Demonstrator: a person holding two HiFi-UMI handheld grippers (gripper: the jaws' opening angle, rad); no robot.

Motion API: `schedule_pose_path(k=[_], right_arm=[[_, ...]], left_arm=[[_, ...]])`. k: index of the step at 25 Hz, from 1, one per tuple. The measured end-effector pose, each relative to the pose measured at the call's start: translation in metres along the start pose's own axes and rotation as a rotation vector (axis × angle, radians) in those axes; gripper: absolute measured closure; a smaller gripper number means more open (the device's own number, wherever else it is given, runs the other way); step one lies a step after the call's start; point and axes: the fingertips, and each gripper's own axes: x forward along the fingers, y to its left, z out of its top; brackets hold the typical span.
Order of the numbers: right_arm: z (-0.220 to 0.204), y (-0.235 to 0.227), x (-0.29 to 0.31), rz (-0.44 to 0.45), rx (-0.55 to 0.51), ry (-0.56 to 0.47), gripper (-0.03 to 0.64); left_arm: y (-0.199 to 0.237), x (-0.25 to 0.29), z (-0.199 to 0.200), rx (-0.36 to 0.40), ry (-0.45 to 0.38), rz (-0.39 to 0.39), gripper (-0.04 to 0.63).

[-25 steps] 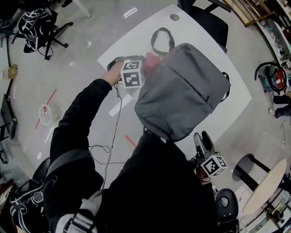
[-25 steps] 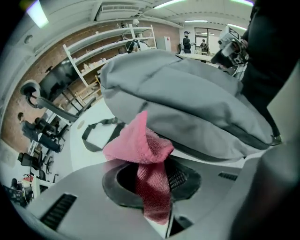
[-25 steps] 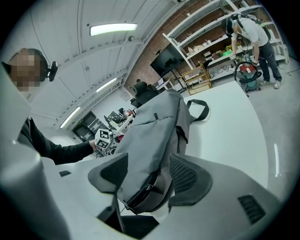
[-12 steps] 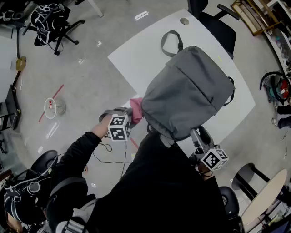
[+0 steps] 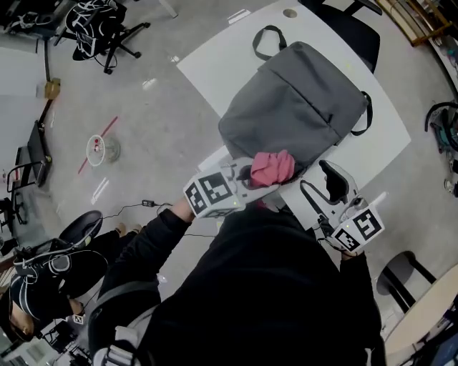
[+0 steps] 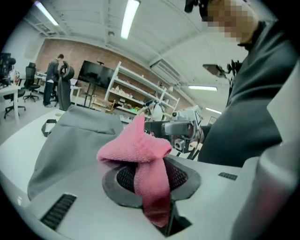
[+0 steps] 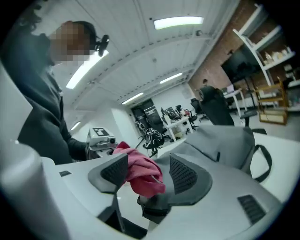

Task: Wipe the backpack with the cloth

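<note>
A grey backpack (image 5: 297, 107) lies flat on the white table (image 5: 215, 61), its black carry loop at the far end. My left gripper (image 5: 261, 179) is shut on a bunched pink cloth (image 5: 272, 168) at the backpack's near edge. In the left gripper view the cloth (image 6: 140, 154) drapes over the pads, with the backpack (image 6: 75, 136) to the left. My right gripper (image 5: 322, 187) stands open just right of the cloth, near the table's near edge. In the right gripper view the cloth (image 7: 140, 176) shows through the gap of my right gripper (image 7: 152, 176), pads not pressing it; the backpack (image 7: 220, 140) lies beyond.
Black office chairs stand at the far left (image 5: 107, 28) and behind the table (image 5: 351, 21). A small white round object (image 5: 102, 148) and a cable (image 5: 147, 204) lie on the floor at left. A round stool (image 5: 404, 268) stands at right. People stand far off (image 6: 56, 79).
My left gripper carried the cloth from the backpack's far left side round to its near edge. The right gripper rose and rolled, jaws now pointing toward the cloth.
</note>
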Motion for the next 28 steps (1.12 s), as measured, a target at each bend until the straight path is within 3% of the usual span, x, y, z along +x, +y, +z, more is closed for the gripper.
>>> schedule_pose_path(k=[5,8,10,14,18,19,20,21,23,26,28], right_arm=[[0.019,0.036,-0.040,0.122,-0.219,0.028,0.327],[0.004,0.045,-0.053,0.137,-0.385,0.090,0.327],[0.004,0.051,-0.059,0.147,-0.416,0.071,0.323],[0.019,0.065,-0.081,0.215,-0.333,-0.041,0.278],[0.014,0.059,-0.103,0.263,-0.178,-0.066,0.279],[0.011,0.055,-0.104,0.262,-0.157,-0.061,0.306],[0.006,0.051,-0.105,0.259,-0.145,-0.051,0.396],[0.003,0.049,-0.104,0.258,-0.134,-0.042,0.418],[-0.002,0.048,-0.097,0.258,-0.087,-0.049,0.483],[0.003,0.026,-0.082,0.198,0.049,-0.111,0.515],[0.012,-0.004,-0.072,0.120,0.119,-0.141,0.518]], left_arm=[[-0.034,0.022,0.040,-0.113,-0.126,-0.039,0.486],[-0.060,0.036,0.065,-0.211,-0.198,-0.132,0.447],[-0.080,0.045,0.077,-0.256,-0.219,-0.204,0.412],[-0.128,0.071,0.086,-0.281,-0.203,-0.333,0.297],[-0.154,0.094,0.086,-0.310,-0.213,-0.352,0.257],[-0.159,0.099,0.083,-0.306,-0.206,-0.351,0.246],[-0.162,0.103,0.078,-0.306,-0.197,-0.346,0.230],[-0.164,0.106,0.073,-0.310,-0.187,-0.334,0.193],[-0.161,0.107,0.060,-0.310,-0.161,-0.293,0.181],[-0.152,0.095,0.034,-0.303,-0.125,-0.247,0.181],[-0.132,0.075,0.012,-0.317,-0.122,-0.172,0.181]])
